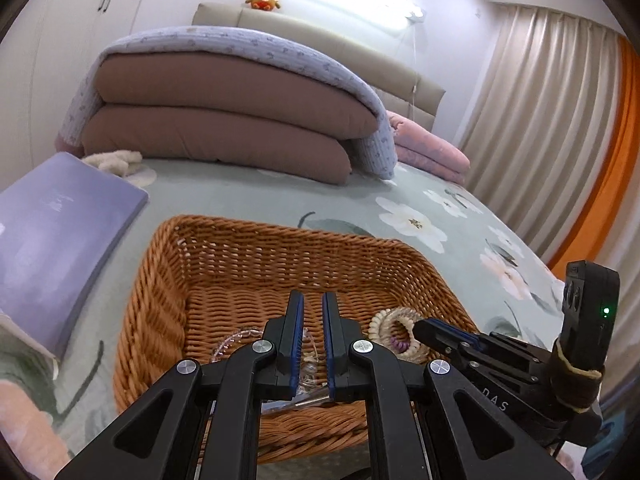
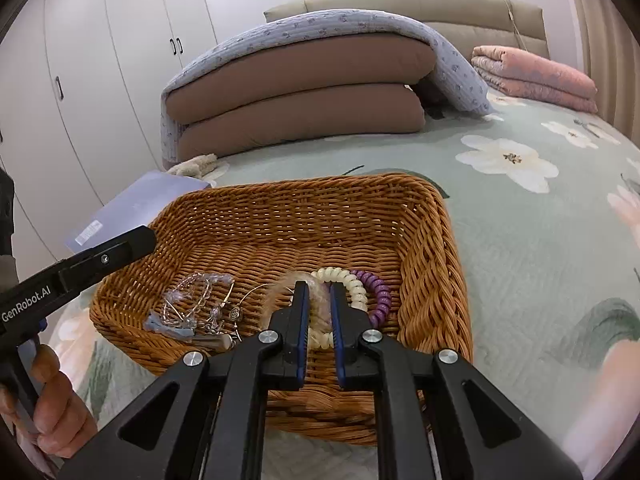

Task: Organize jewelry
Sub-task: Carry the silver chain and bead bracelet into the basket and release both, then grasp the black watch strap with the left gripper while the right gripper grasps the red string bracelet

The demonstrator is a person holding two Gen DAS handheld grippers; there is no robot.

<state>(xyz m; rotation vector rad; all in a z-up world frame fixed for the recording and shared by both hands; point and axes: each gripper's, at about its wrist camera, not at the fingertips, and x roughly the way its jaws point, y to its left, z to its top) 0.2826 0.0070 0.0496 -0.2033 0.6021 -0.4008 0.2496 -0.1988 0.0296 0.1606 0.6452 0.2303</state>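
Both tools are basically clenched with nothing in them. The left tool hovers over the bead bracelets, and the right tool is over the coil hair ties. All of it sits in the wicker basket on the floral bed, with a purple box just beside it.

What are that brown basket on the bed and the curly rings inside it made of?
The brown woven basket looks like wicker or plastic rattan: plaited strands, slight sheen. The cream spiral coil ring and purple spiral coil ring look like smooth, glossy plastic, like phone cord.
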